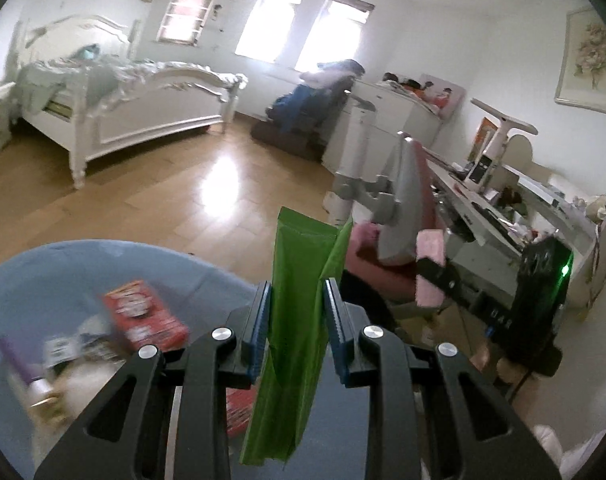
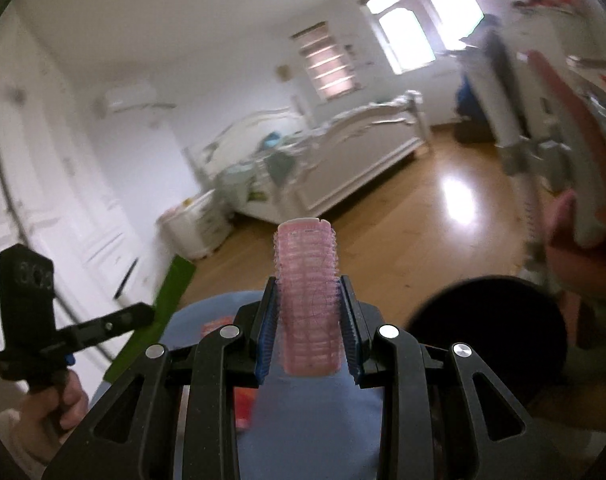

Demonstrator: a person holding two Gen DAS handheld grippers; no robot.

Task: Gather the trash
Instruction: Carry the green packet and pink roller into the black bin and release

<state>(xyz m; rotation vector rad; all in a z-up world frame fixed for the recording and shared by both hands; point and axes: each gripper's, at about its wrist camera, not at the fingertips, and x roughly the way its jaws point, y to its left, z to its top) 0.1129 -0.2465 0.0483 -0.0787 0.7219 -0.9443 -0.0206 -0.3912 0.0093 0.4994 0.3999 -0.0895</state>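
While clamped, green wrapper [image 1: 295, 320] sticks beyond left gripper [image 1: 296, 322].

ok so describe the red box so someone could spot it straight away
Look at the pale blue tub low in the left wrist view, beside the left gripper that clamps a green packet. The red box lies tilted inside it, the only bright red, flat-sided carton among blurred pale scraps.
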